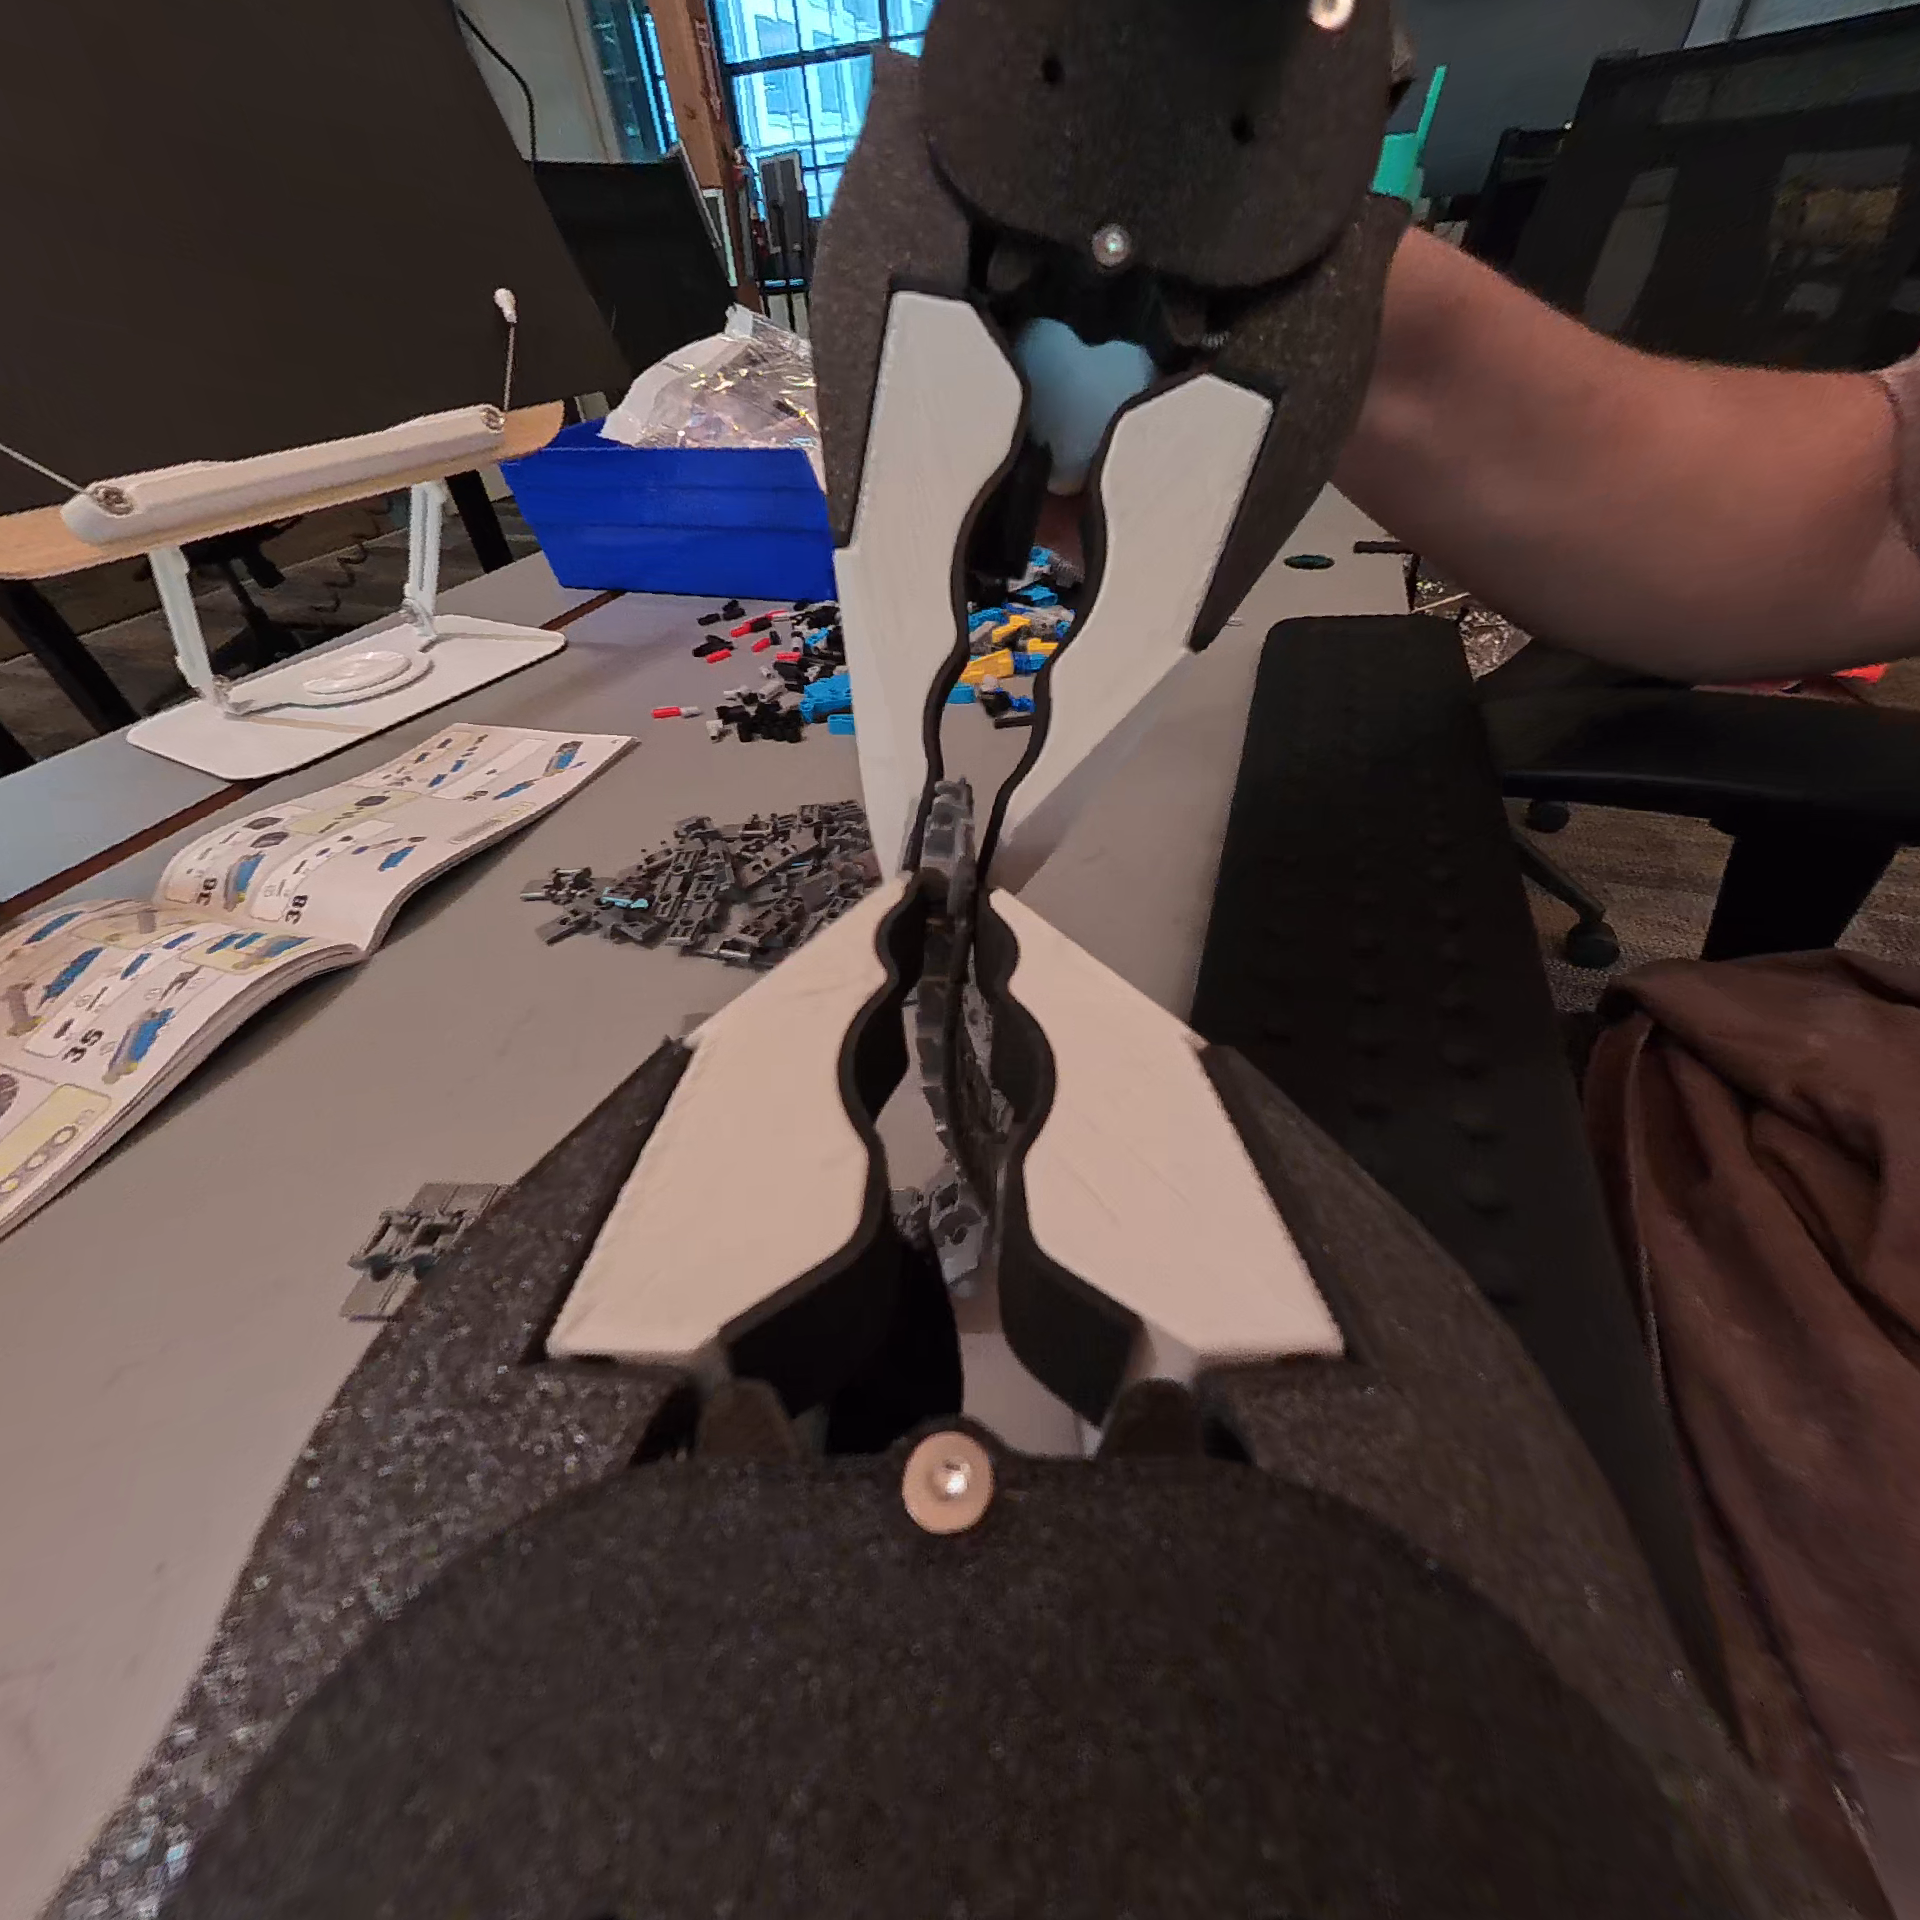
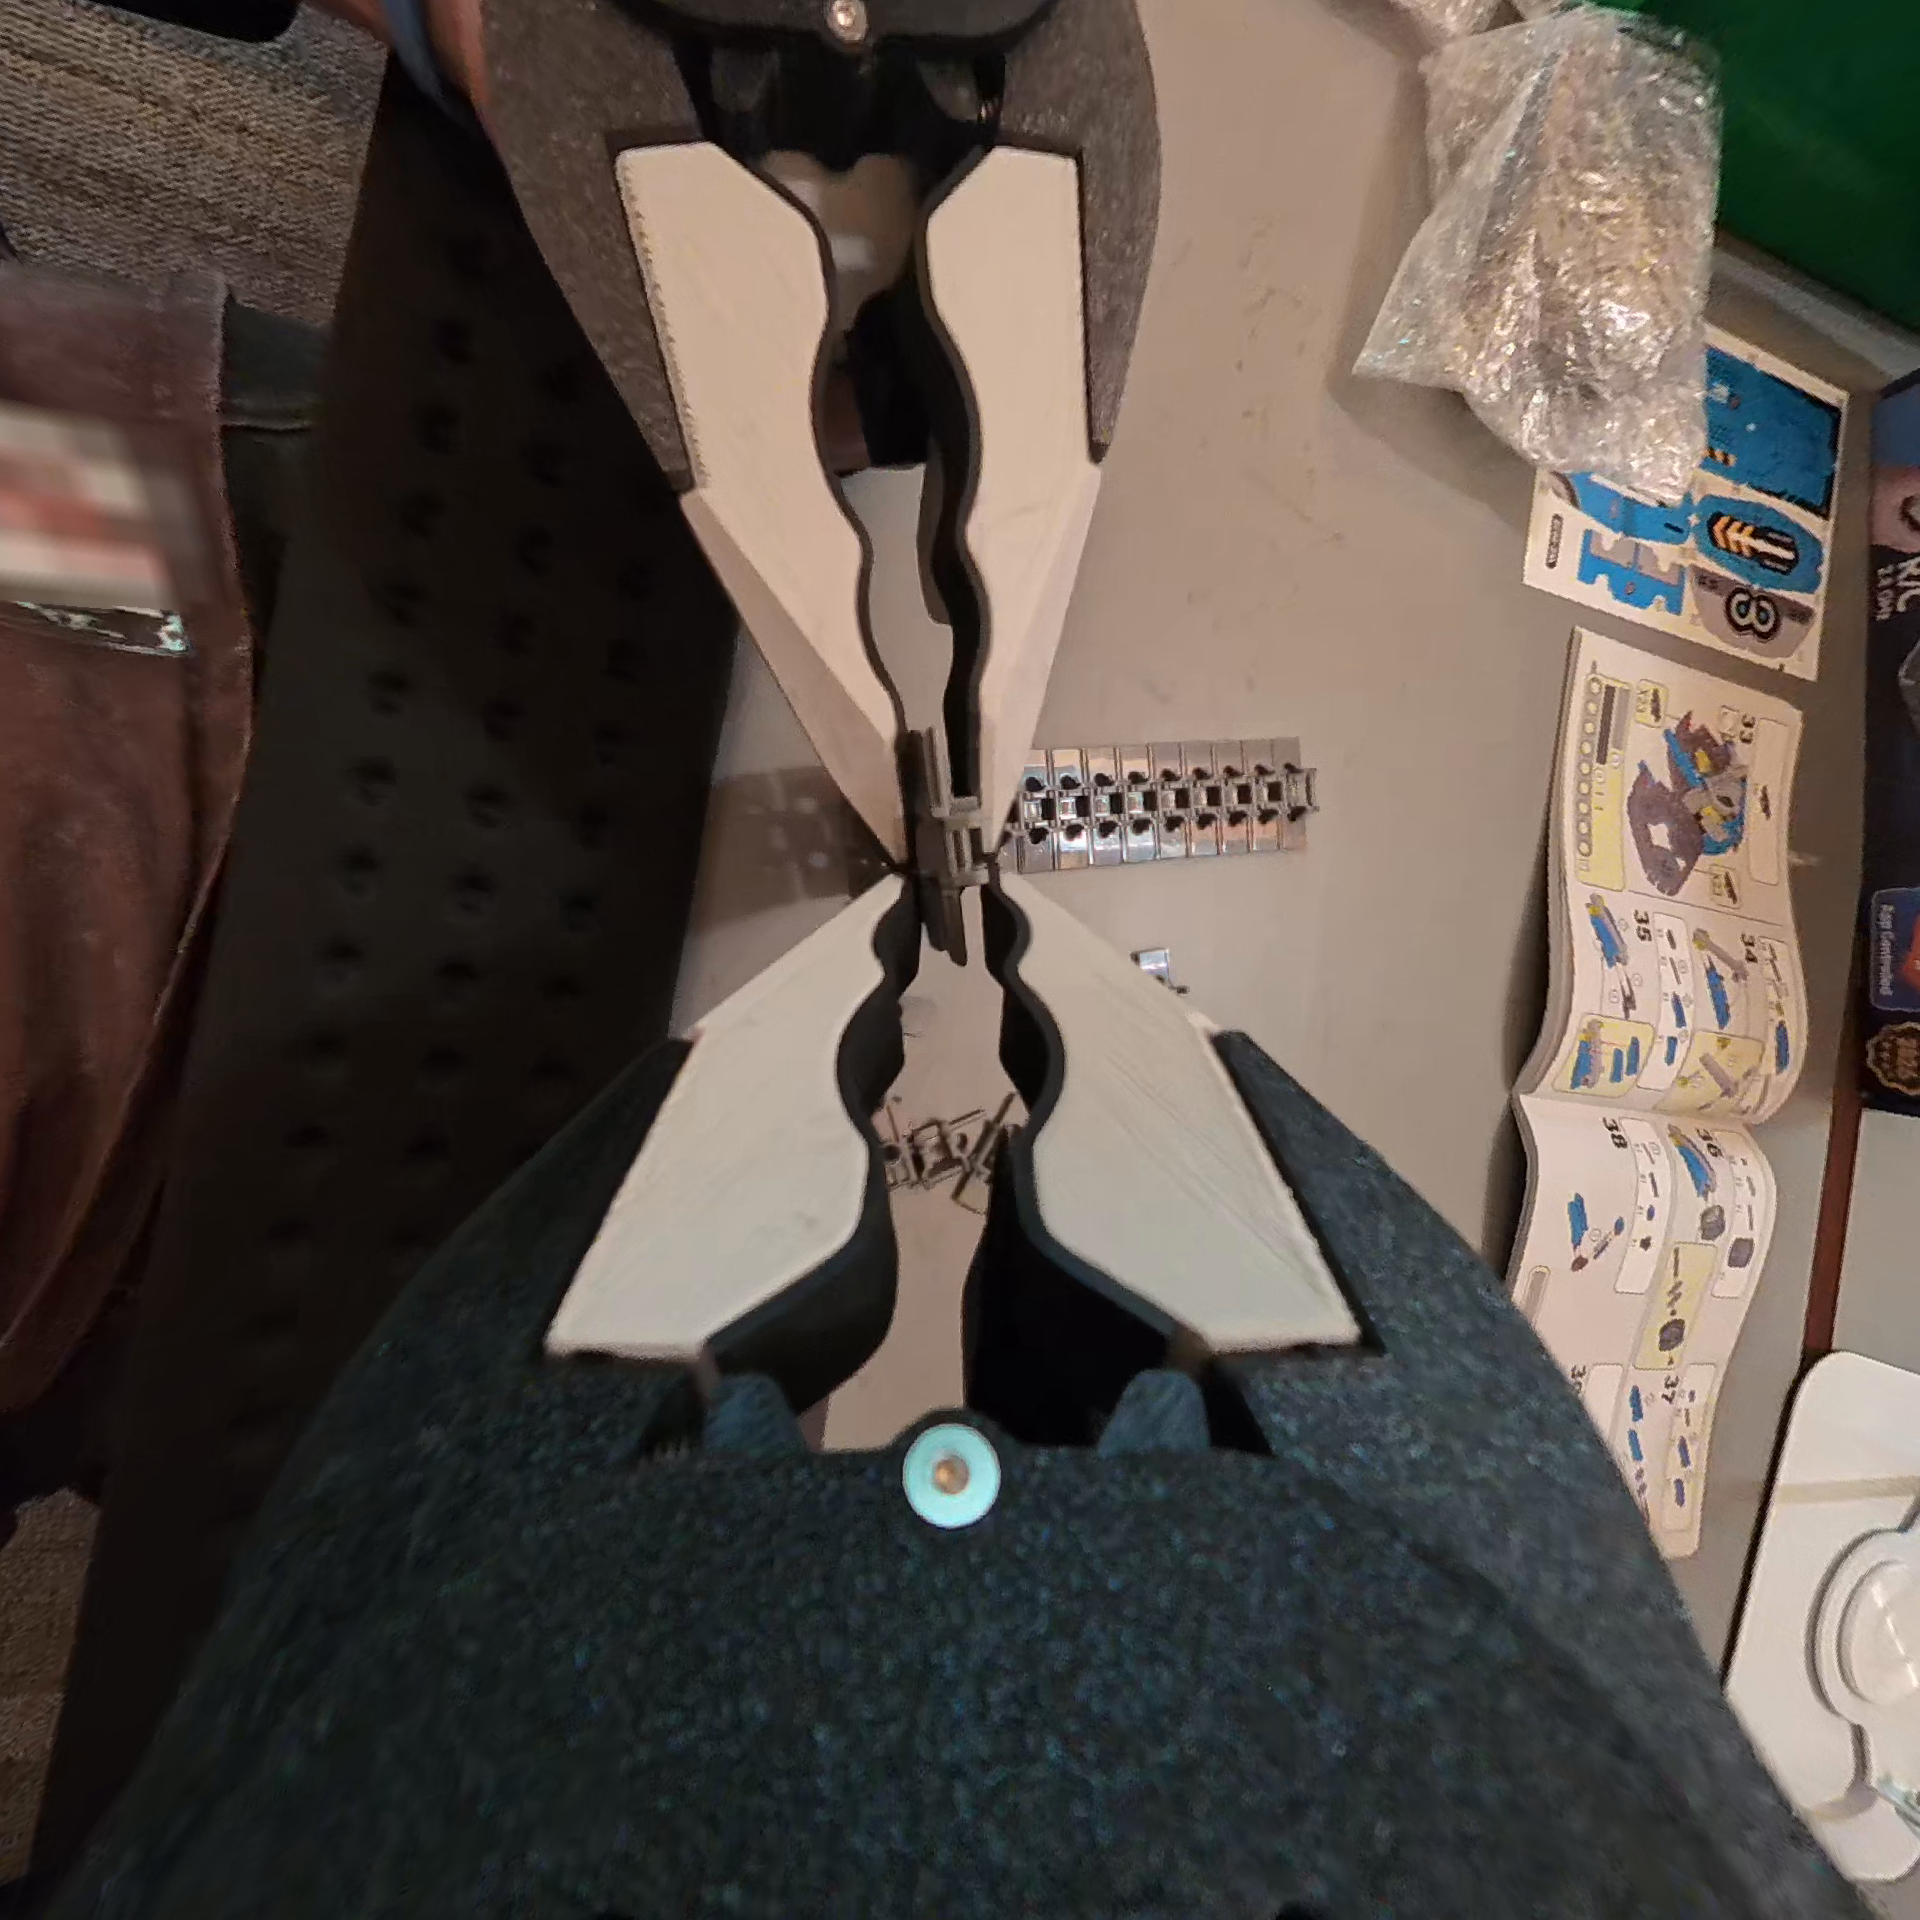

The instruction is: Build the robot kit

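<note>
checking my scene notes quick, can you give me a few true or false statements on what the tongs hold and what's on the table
1. Both tongs, left and right, meet tip to tip on grey track links. True.
2. The booklet lies shut. False: it lies open.
3. A finished track strip lies flat on the table. True.
4. The bin is red. False: it is blue.
5. A pile of grey pieces lies beside the booklet. True.
</note>
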